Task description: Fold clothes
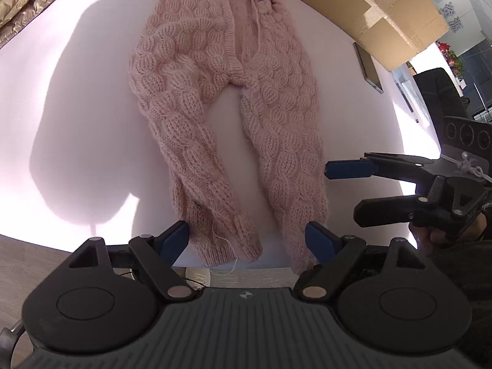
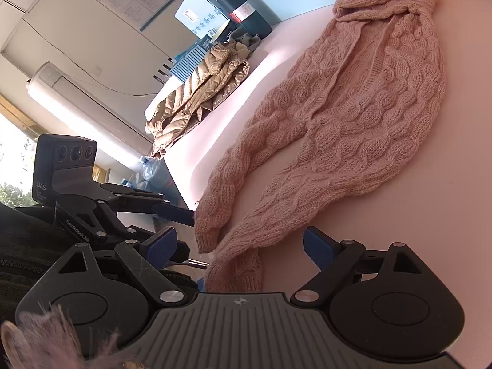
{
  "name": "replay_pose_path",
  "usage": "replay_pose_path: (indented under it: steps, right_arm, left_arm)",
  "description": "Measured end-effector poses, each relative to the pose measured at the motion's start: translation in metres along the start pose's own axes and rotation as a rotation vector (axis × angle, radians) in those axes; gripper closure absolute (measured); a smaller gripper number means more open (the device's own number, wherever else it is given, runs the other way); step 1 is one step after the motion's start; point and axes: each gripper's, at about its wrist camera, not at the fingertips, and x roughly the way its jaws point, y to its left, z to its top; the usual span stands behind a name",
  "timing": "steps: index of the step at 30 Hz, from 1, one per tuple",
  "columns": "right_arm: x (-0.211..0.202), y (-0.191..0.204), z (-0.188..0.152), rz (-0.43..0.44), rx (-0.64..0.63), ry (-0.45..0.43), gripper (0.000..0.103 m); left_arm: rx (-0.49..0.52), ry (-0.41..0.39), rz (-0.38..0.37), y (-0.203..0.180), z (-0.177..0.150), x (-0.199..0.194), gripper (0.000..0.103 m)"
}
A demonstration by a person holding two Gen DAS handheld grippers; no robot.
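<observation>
Pink cable-knit cardigan (image 1: 227,98) lies flat on the white desk (image 1: 77,107), collar at the far end, approx 12 o'clock in the left wrist view, w/ both sleeves running back toward the near edge at 6. Long axis runs 12-to-6, i.e. straight away from the person. The two sleeves split below the body into an inverted V, bare desk between them.

Left tongs (image 1: 247,240) stand wide, nothing pinched. The left sleeve's cuff (image 1: 233,246) sits between the blue pads, right at the desk edge, but the pads don't look to be pressing it. Right tongs (image 1: 347,190) come in from approx 3 o'clock in that view, also wide and empty, just beside the outer edge of the right sleeve (image 1: 295,169). In the right wrist view that sleeve's cuff (image 2: 236,270) hangs over the desk edge, between the open fingers.

So each hand has its own sleeve end nearest: left to the left cuff, right to the right one. Judgement: next move probably is a pinch on both cuffs, then carrying them up toward 12 to lay the sleeves over the body. Loose, fuzzy knit may snag or stretch.

Off to 10 o'clock, a gold puffer jacket (image 1: 24,0); a cardboard box (image 1: 378,9) at 1–2; a phone (image 1: 369,67) lies beside it.
</observation>
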Motion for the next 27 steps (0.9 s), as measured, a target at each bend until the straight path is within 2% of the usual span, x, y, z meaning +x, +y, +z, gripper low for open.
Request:
replay_pose_path:
  steps: [1,2,3,4,5,7,8,9,10,11,12,13,14,16,19,22,25,27]
  right_arm:
    - [0.001,-0.001,0.000,-0.001,0.003,0.001,0.014]
    - [0.002,-0.001,0.000,-0.005,0.009,0.000,0.014]
    - [0.003,-0.002,-0.001,-0.006,0.015,-0.003,0.014]
    - [0.003,-0.003,-0.002,-0.007,0.020,-0.007,0.014]
    - [0.001,-0.003,-0.002,-0.006,0.022,-0.012,0.014]
    - [-0.003,-0.004,-0.002,0.003,0.024,-0.025,0.014]
    - [-0.005,-0.004,-0.002,0.012,0.024,-0.033,0.014]
    - [-0.008,-0.005,-0.002,0.017,0.026,-0.039,0.014]
    - [-0.011,-0.005,-0.001,0.018,0.029,-0.045,0.014]
    - [-0.013,-0.006,0.001,0.012,0.028,-0.051,0.014]
    - [-0.016,-0.006,0.002,0.007,0.027,-0.056,0.013]
    - [-0.018,-0.007,0.003,-0.003,0.021,-0.059,0.013]
    - [-0.021,-0.008,0.004,-0.012,0.014,-0.062,0.013]
    - [-0.022,-0.009,0.006,-0.026,0.006,-0.054,0.013]
    - [-0.020,-0.009,0.007,-0.041,-0.007,-0.037,0.013]
    - [-0.014,-0.004,0.008,-0.075,-0.071,-0.016,0.013]
    - [-0.010,0.006,0.010,-0.126,-0.174,-0.003,0.013]
    - [-0.007,0.015,0.010,-0.196,-0.323,0.016,0.013]
  left_arm:
    - [-0.016,-0.006,0.011,0.002,0.001,0.002,0.052]
    - [-0.020,-0.019,0.010,0.004,0.002,0.002,0.086]
    - [-0.023,-0.045,-0.019,0.006,0.003,-0.004,0.096]
    - [-0.026,-0.072,-0.049,0.007,0.003,-0.009,0.096]
    - [-0.043,-0.135,-0.133,0.011,0.002,-0.023,0.096]
    - [-0.121,-0.218,-0.227,0.026,-0.003,-0.046,0.096]
    - [-0.160,-0.260,-0.272,0.033,-0.005,-0.057,0.092]
    - [-0.203,-0.264,-0.227,0.046,-0.010,-0.061,0.091]
    - [-0.234,-0.237,-0.147,0.059,-0.017,-0.061,0.080]
    - [-0.269,-0.176,-0.044,0.073,-0.024,-0.057,0.059]
    - [-0.300,-0.106,0.041,0.087,-0.033,-0.052,0.050]
    - [-0.315,-0.059,0.072,0.097,-0.043,-0.050,0.044]
    - [-0.321,-0.035,0.080,0.102,-0.049,-0.049,0.043]
    - [-0.308,-0.007,0.077,0.105,-0.059,-0.049,0.038]
    - [-0.278,-0.063,-0.025,0.093,-0.057,-0.052,0.020]
    - [-0.253,-0.108,-0.116,0.078,-0.045,-0.048,0.019]
    - [-0.209,-0.089,-0.099,0.061,-0.031,-0.032,0.019]
    - [-0.191,-0.060,-0.091,0.058,-0.027,-0.023,0.019]
